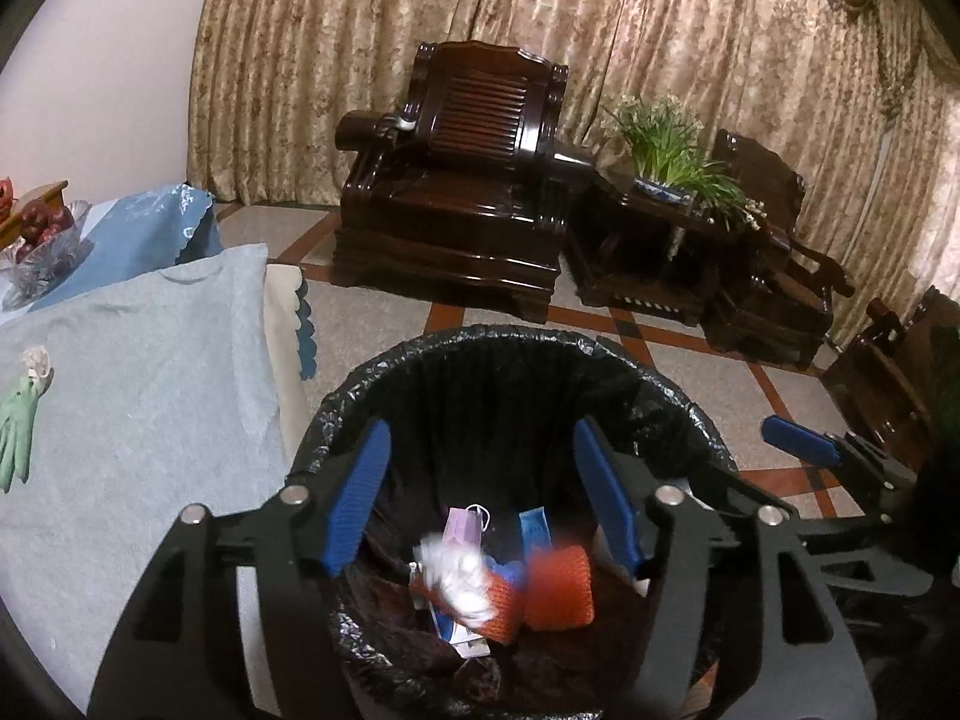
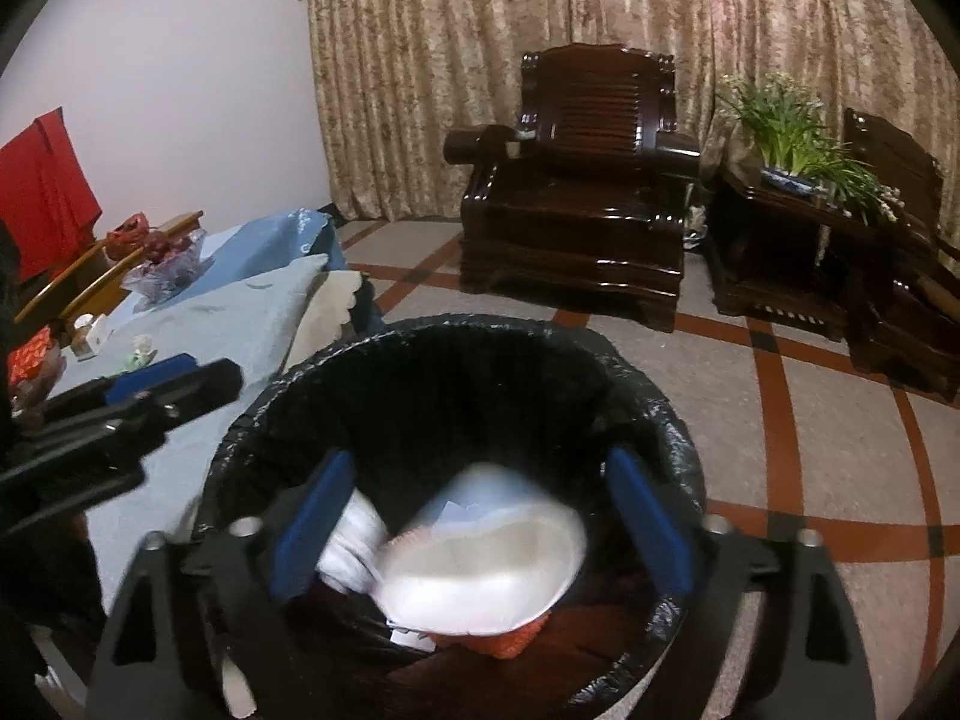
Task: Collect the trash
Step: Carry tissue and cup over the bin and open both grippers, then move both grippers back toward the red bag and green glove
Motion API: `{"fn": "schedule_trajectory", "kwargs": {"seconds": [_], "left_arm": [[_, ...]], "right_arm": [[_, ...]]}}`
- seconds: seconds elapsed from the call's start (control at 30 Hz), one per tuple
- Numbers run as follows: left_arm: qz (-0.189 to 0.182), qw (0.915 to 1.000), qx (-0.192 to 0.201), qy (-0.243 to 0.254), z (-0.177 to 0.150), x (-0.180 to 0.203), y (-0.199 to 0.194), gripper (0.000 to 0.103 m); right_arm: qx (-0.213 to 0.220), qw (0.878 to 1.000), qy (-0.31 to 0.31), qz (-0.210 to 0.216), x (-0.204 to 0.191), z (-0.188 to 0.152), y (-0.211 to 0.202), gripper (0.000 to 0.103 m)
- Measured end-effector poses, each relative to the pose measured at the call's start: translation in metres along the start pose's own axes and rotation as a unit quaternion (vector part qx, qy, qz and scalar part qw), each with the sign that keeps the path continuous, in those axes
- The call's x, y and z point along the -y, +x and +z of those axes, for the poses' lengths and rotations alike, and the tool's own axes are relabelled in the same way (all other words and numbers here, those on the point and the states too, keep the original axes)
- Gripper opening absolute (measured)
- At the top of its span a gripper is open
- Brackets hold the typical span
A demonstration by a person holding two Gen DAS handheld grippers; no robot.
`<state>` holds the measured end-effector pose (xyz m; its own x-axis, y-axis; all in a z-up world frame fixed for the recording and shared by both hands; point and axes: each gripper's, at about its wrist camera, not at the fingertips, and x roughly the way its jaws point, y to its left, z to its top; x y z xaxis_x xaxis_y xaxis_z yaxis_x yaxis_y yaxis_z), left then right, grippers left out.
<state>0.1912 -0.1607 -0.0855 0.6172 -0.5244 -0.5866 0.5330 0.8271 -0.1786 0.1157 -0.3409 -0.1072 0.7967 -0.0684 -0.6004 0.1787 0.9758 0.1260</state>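
Note:
A bin lined with a black bag (image 1: pixel 510 360) (image 2: pixel 456 348) stands on the floor beside the table. My left gripper (image 1: pixel 480 498) is open above it; a blurred crumpled white wad (image 1: pixel 459 585) is below the fingers, over orange netting (image 1: pixel 558 588) and packets. My right gripper (image 2: pixel 480 516) is open over the same bin; a blurred white plastic piece (image 2: pixel 480 570) is between and below its fingers, not pinched. A green glove (image 1: pixel 18 426) and a small crumpled scrap (image 1: pixel 36 360) lie on the table's light blue cloth (image 1: pixel 150 396).
A glass bowl of fruit (image 1: pixel 42 240) sits at the table's far end. A dark wooden armchair (image 1: pixel 456 192), a side table with a potted plant (image 1: pixel 666 156) and more chairs stand before the curtain. Tiled floor lies between.

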Motion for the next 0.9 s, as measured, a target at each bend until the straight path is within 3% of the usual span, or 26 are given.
{"fn": "schedule_trajectory", "kwargs": {"seconds": [0.2, 0.33, 0.57, 0.9], "left_arm": [[0.01, 0.9997, 0.02, -0.01, 0.006, -0.015, -0.019, 0.082], [0.027, 0.9988, 0.034, -0.021, 0.008, -0.035, -0.036, 0.086], [0.081, 0.9942, 0.055, -0.044, 0.002, -0.087, -0.075, 0.087], [0.2, 0.972, 0.073, -0.099, -0.021, -0.203, -0.144, 0.088]], "right_arm": [[0.004, 1.0, 0.0, 0.007, -0.005, 0.002, -0.004, 0.097], [0.011, 1.0, -0.007, 0.018, -0.017, 0.007, -0.005, 0.097], [0.02, 0.997, -0.032, 0.06, -0.07, 0.018, 0.002, 0.097], [0.024, 0.985, -0.091, 0.147, -0.186, 0.036, 0.029, 0.097]]}}
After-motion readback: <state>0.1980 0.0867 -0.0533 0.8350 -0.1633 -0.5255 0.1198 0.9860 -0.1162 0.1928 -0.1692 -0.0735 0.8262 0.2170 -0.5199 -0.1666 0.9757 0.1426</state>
